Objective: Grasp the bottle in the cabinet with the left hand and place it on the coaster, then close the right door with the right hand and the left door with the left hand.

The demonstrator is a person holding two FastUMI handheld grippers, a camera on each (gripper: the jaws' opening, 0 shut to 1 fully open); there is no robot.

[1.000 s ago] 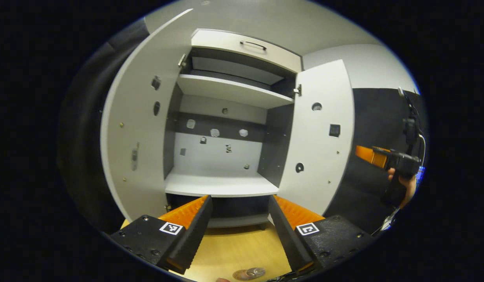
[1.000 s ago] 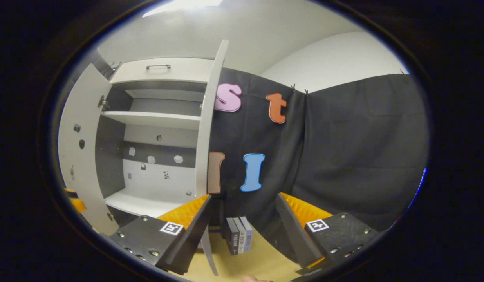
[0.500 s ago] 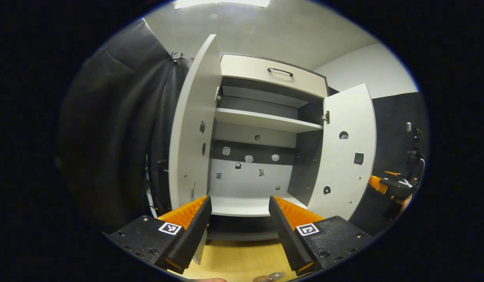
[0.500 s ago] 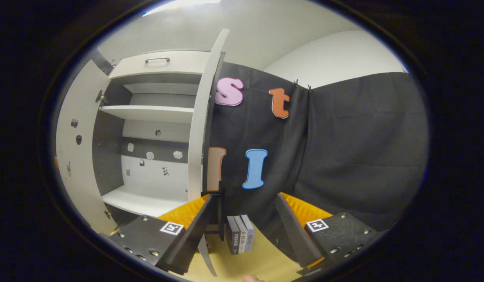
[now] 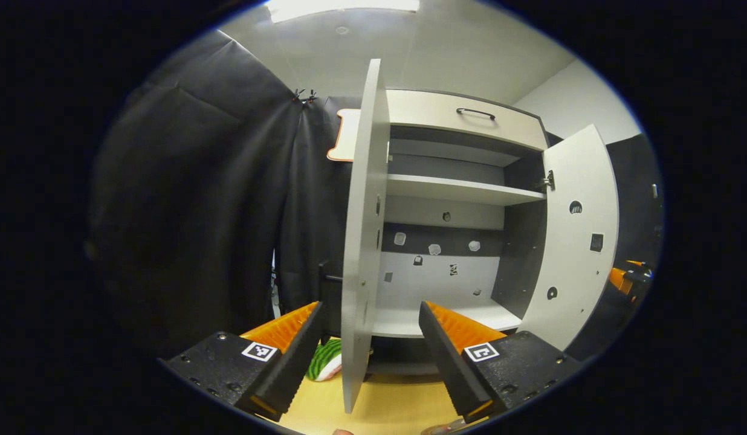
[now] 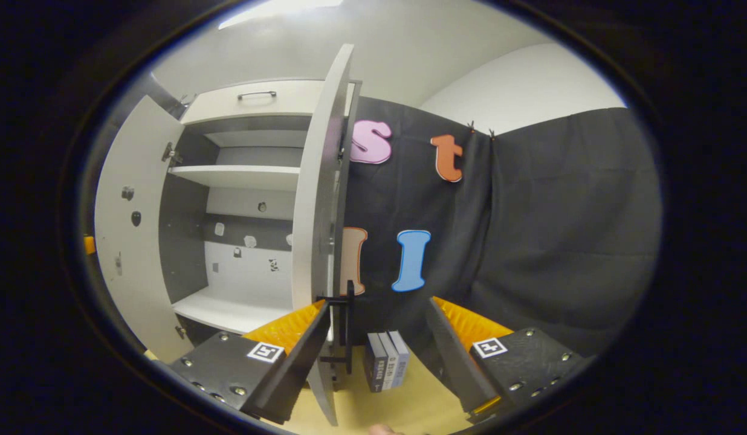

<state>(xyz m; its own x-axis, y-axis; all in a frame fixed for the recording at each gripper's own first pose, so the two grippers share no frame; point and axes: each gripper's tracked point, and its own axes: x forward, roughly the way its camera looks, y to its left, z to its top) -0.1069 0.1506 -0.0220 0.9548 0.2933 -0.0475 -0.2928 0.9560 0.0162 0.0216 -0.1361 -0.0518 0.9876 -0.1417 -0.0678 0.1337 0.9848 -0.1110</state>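
Observation:
The grey cabinet (image 5: 464, 115) stands open, and its shelves (image 5: 458, 190) are bare. Its left door (image 5: 361, 241) is edge-on in the left gripper view, straight ahead between the fingers of my open left gripper (image 5: 368, 306), which holds nothing. The right door (image 5: 576, 241) is swung wide. In the right gripper view that right door (image 6: 316, 211) is edge-on, with its black handle (image 6: 348, 326) just beyond the left finger of my open right gripper (image 6: 378, 304). The left door (image 6: 129, 241) shows at the left of that view.
Under both grippers lies a wooden tabletop (image 5: 397, 399). A green striped object (image 5: 325, 365) sits behind the left door. Three books (image 6: 385, 368) stand upright by the right door. Black cloth walls close in both sides. The right gripper (image 5: 627, 278) shows past the right door.
The left gripper has shifted left, so the left door went from face-on to edge-on between its fingers. The right gripper has edged toward the right door, whose handle has come into view.

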